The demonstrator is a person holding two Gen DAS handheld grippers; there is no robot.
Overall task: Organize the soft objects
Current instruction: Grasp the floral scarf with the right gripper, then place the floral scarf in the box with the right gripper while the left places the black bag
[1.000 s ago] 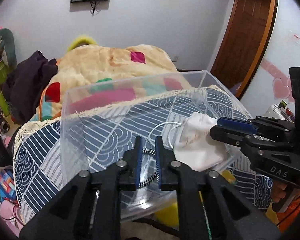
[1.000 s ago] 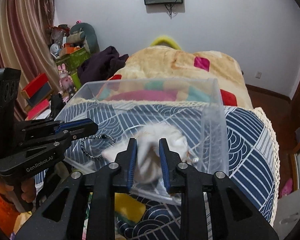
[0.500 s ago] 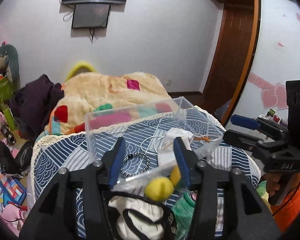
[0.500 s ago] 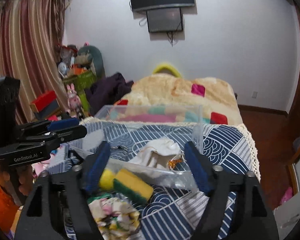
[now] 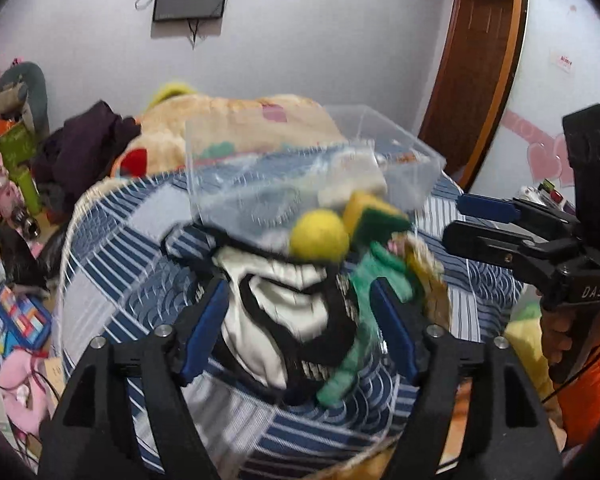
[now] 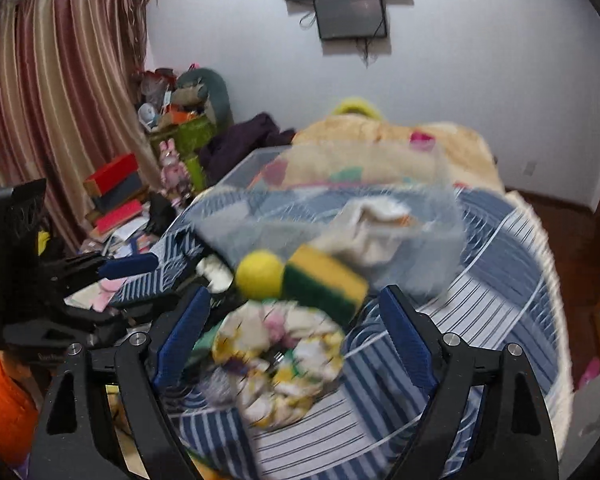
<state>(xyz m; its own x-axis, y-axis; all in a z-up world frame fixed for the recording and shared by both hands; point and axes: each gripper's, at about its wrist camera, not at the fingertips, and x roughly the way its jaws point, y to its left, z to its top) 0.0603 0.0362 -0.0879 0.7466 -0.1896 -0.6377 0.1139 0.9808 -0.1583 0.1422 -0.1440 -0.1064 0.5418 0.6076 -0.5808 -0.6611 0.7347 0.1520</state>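
A clear plastic bin [image 5: 404,168] [image 6: 440,216] stands on the blue patterned tablecloth [image 5: 112,264] and holds a white cloth pouch [image 6: 372,224]. In front of it lie a yellow ball [image 5: 319,235] [image 6: 260,274], a yellow-green sponge [image 5: 374,216] [image 6: 324,282], a white and black cloth [image 5: 284,312], a green cloth [image 5: 364,312] and a floral scrunchie [image 6: 280,360]. My left gripper [image 5: 300,330] is open and empty above the white and black cloth. My right gripper [image 6: 294,336] is open and empty above the scrunchie; it also shows in the left wrist view [image 5: 476,220].
Behind the table lies a bed with a beige blanket [image 6: 388,140] and dark clothes [image 5: 88,148]. Boxes and toys [image 6: 116,192] clutter the floor on the left. A wooden door [image 5: 472,60] is on the right.
Both grippers have opened and pulled back from the bin. The hair tie and the white pouch they held stay in the bin. The pile of soft things in front has come into view.
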